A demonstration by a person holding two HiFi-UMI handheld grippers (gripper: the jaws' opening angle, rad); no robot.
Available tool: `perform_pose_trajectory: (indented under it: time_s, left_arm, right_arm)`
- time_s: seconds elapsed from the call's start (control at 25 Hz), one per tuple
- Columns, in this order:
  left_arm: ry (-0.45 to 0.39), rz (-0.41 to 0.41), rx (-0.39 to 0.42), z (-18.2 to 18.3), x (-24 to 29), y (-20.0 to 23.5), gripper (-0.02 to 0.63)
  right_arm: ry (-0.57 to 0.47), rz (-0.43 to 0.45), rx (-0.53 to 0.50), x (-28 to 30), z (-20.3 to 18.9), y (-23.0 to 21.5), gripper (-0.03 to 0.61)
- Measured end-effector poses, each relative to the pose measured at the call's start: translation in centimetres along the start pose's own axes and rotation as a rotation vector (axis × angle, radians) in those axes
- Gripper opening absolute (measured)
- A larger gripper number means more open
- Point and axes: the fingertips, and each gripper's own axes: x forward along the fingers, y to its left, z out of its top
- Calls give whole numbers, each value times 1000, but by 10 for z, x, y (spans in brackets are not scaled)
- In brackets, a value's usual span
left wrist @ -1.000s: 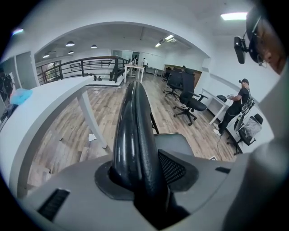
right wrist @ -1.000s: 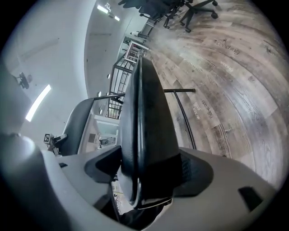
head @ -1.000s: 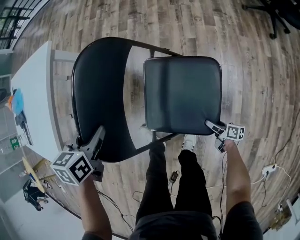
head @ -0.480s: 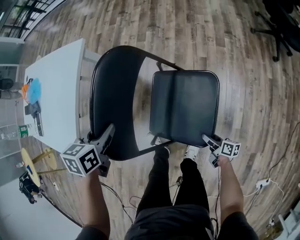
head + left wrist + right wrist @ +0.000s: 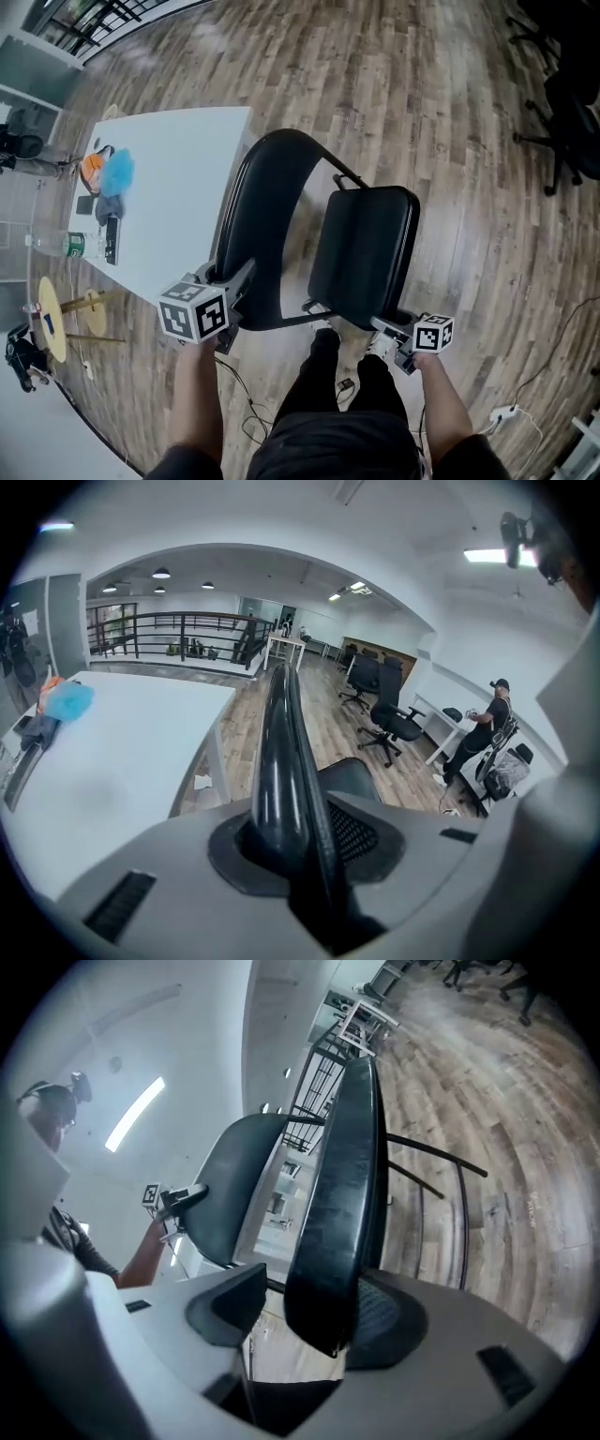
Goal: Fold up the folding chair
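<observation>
The black folding chair stands in front of my legs in the head view, its backrest (image 5: 262,220) on the left and its seat (image 5: 367,246) tipped up steeply beside it. My left gripper (image 5: 234,292) grips the backrest's near rim; in the left gripper view the rim (image 5: 281,752) fills the gap of that gripper (image 5: 302,844), whose jaws are closing. My right gripper (image 5: 389,331) is at the seat's front edge. In the right gripper view the seat edge (image 5: 337,1194) lies against one pad of that gripper (image 5: 309,1324), a gap shows at the other, and the jaws are closing.
A white table (image 5: 173,202) stands just left of the chair, with a blue thing (image 5: 117,172) and a bottle (image 5: 56,244) on it. Black office chairs (image 5: 562,103) are at the far right. Cables (image 5: 511,411) lie on the wood floor. A person (image 5: 483,738) stands across the room.
The seat has swung up from nearly flat to steeply tilted, close to the backrest. Both grippers have risen with the chair, the right one more.
</observation>
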Motion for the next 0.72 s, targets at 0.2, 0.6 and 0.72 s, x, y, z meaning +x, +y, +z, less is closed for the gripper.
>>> perform_pose_trajectory:
  time_s: [0.2,0.6,0.72]
  left_arm:
    - [4,-27,-8,14,-26,17,81]
    - [-9,-15,-8,30,-63,77,75]
    - [-13,-14,-13,29,-69,97,74]
  right_arm:
    - [32,113,0,60,11,75,262]
    - [182,215,-140,196,19,170,262]
    - [224,230,-172,236,17,187,264]
